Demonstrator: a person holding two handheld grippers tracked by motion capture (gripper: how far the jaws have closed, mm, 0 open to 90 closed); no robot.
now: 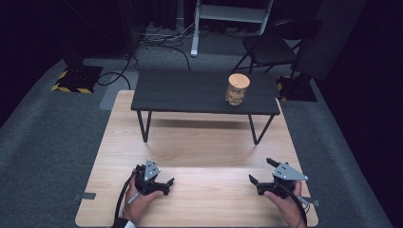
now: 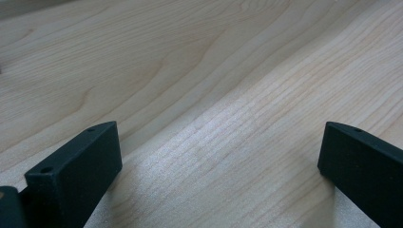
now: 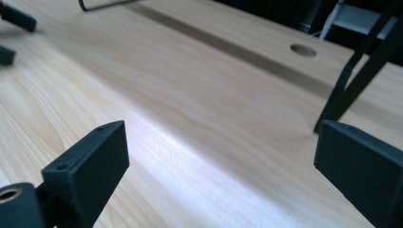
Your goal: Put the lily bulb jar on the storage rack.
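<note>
From the high view, we see a pale wooden bench [image 1: 199, 142] with a small black slatted shelf on thin metal legs [image 1: 190, 92] standing along its far edge. A clear glass jar with a round cork lid [image 1: 237, 89] stands upright near the right end of that shelf, its contents brownish and too small to tell. The left gripper [image 1: 164, 183] rests near the bench's near-left corner and the right gripper [image 1: 259, 173] near its near-right corner, each held in a hand and each with its jaws spread wide and holding nothing. The jar is well apart from both, though nearer the right gripper. We judge the work as not yet begun: the jar is untouched on the shelf, and the reach, the grasp and any move of it are all left to do.

In the left gripper view, we look along the left gripper [image 2: 218, 156] at bare wood grain; the two black jaws stand far apart at the frame's lower corners, with nothing between them.

In the right gripper view, the right gripper [image 3: 221, 161] is likewise gaping and holds nothing. Past it we see the bench top, a round cable hole [image 3: 303, 50] near its far side, and a black metal leg of the shelf [image 3: 354, 83] at right.

We can read no brand, label or writing anywhere; the jar bears none that we can make out.
</note>
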